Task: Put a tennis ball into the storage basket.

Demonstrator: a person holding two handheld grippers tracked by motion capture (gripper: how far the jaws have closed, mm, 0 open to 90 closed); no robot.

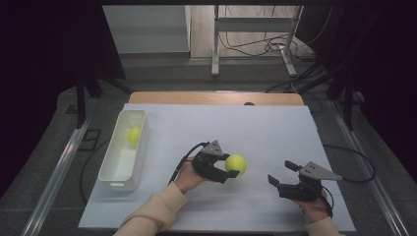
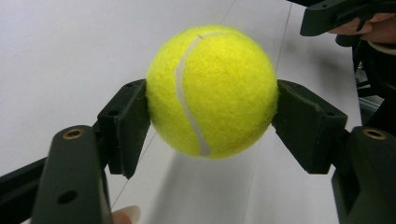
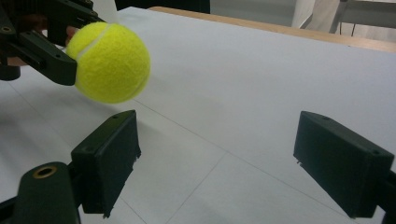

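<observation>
tennis ball (image 2: 212, 91): light, soft, fuzzy, round, likely to roll | place: up off tabletop (image 1: 275, 132), squeezed between left gripper (image 1: 232, 167) jaws | best hold: middle, both sides | right gripper (image 1: 282, 173): jaws wide apart, nothing inside

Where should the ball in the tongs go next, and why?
Probably leftward to the white bin. The left tongs are shut on a ball, lifted clear of the table, and another ball lies in that bin already. The right tongs are open with nothing between them.
</observation>
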